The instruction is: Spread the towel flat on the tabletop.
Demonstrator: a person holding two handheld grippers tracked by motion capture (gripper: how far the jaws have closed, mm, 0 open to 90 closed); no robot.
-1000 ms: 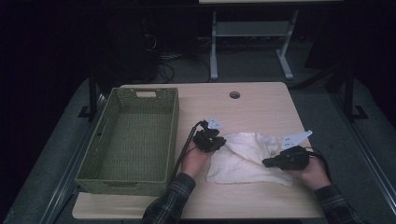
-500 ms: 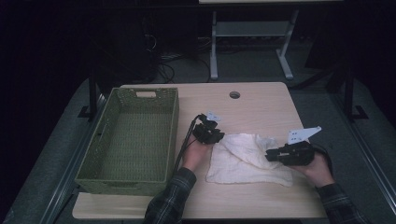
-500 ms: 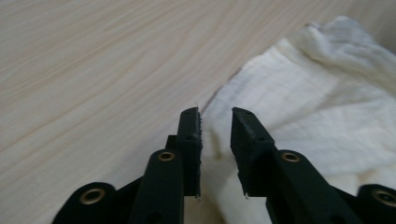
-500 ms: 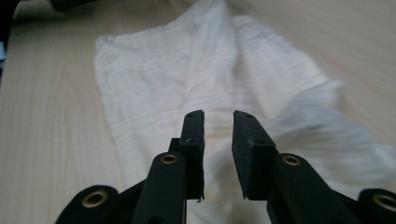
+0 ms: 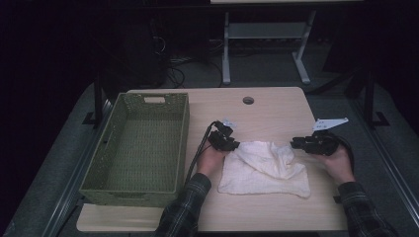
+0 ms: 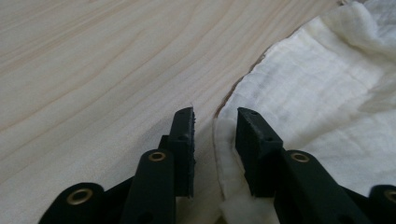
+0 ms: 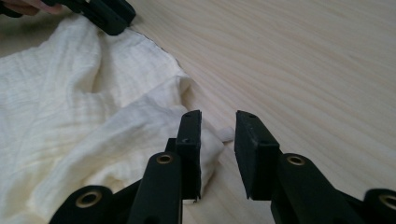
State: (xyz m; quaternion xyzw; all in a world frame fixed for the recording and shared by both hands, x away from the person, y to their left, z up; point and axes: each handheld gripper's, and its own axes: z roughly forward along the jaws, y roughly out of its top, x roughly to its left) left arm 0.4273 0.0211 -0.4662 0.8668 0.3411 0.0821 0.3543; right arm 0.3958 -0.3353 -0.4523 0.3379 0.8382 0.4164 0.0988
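- Cloth (image 5: 264,169), a cream square of thin crinkled fabric, is lying on the near right half of the table (image 5: 276,106), spread mostly flat with a rumpled fold bunching along its far edge, well apart from the basket
- Basket (image 5: 138,148), green and woven, is sitting empty on the left side of the table, its long side running near to far
- Judging by the wrinkles and the way it is slumping, the cloth is looking light, soft and limp; it is likely going to sag and drag rather than keep a shape, so the corners or a hemmed edge are seeming the best places to pinch
- Left gripper (image 6: 215,122) is resting at the cloth's far left corner; its jaws have just been opening and are standing slightly apart, with the hem (image 6: 223,154) lying loose between them and not pinched
- Right gripper (image 7: 218,126) is hovering off the cloth's far right corner; its jaws have just been opening too, a small gap showing with nothing inside, only bare wood beyond
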